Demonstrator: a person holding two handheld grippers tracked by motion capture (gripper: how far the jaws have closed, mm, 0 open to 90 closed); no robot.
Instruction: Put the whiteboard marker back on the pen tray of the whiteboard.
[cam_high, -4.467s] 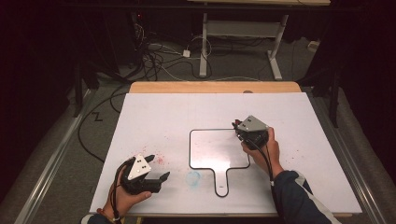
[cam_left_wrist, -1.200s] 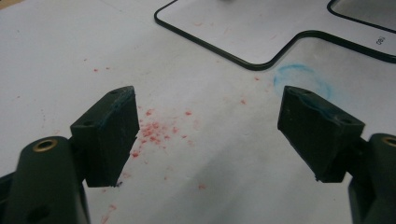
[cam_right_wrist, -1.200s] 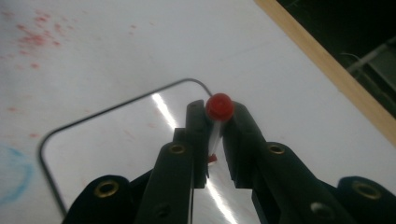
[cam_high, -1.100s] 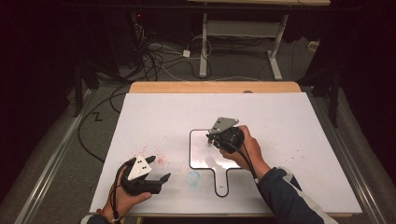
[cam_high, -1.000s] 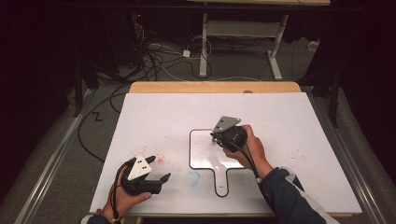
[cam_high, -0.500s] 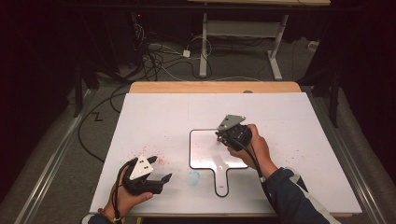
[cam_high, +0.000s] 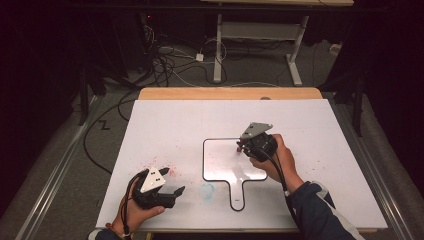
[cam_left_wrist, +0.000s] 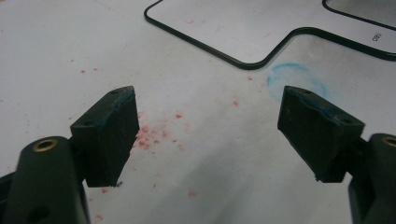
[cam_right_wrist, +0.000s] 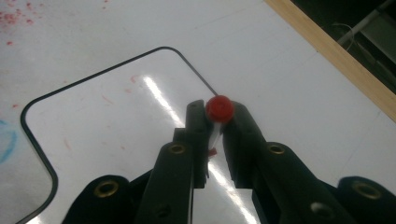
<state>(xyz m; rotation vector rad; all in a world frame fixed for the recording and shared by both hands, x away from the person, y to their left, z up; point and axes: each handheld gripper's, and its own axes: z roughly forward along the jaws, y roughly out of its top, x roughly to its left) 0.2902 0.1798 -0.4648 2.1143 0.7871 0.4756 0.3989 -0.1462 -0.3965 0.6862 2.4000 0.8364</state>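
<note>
The right gripper (cam_right_wrist: 215, 122) is clenched on one red-capped marker (cam_right_wrist: 219, 109), its cap poking out just past the jaw tips, right above the single paddle-shaped whiteboard (cam_high: 232, 162) beneath it. That marker looks light, stiff and slick-barrelled, so a grip across the barrel just behind the cap seems soundest. Over at the left gripper (cam_left_wrist: 210, 126), the jaws stand wide apart, grasping nothing, red flecks (cam_left_wrist: 154, 133) under them and one blue smudge (cam_left_wrist: 296, 79) just ahead.
</note>
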